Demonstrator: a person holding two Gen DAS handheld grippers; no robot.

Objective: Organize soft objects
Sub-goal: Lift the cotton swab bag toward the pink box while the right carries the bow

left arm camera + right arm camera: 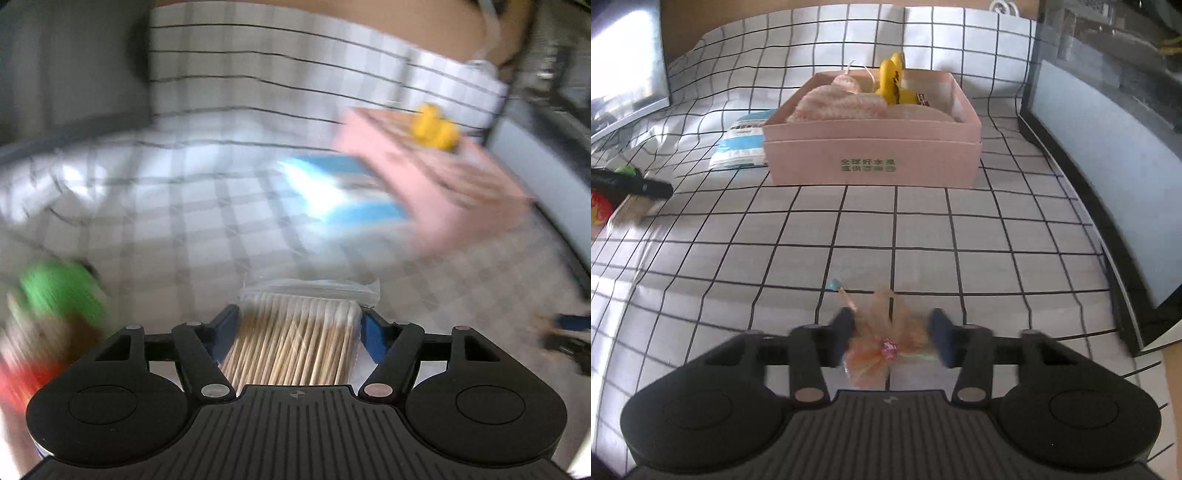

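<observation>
Two pickups are under way, both aimed, by the look of it, at the pink box [873,155] that stands at the far middle of the counter [923,240] on its grid-patterned cloth. In the left wrist view the left claw [300,325] has a clear bag of cotton swabs [295,343] between its blue fingers [375,334]; both sides of the bag meet the pads, so I judge it grasped, though the picture is smeared by motion and the firmness of the hold cannot be read. In the right wrist view the right claw [892,334] straddles a small peach tulle bow [882,350] with a pink bead at its middle, lying on the near part of the cloth. Its fingers are blurred and a sliver of space shows on each side, so the pads do not appear to press the bow yet; I take it as not clenched on anything. The box already holds a fluffy pink item [838,101] and a yellow plush toy [894,83], and a blue and white packet [740,142] lies just left of it. The next move for the right calls for closing gently on the bow's gathered centre, since loose tulle could slip out, then lifting it to the box. The left needs to carry the swabs over the near wall and release in the free space on the right.
</observation>
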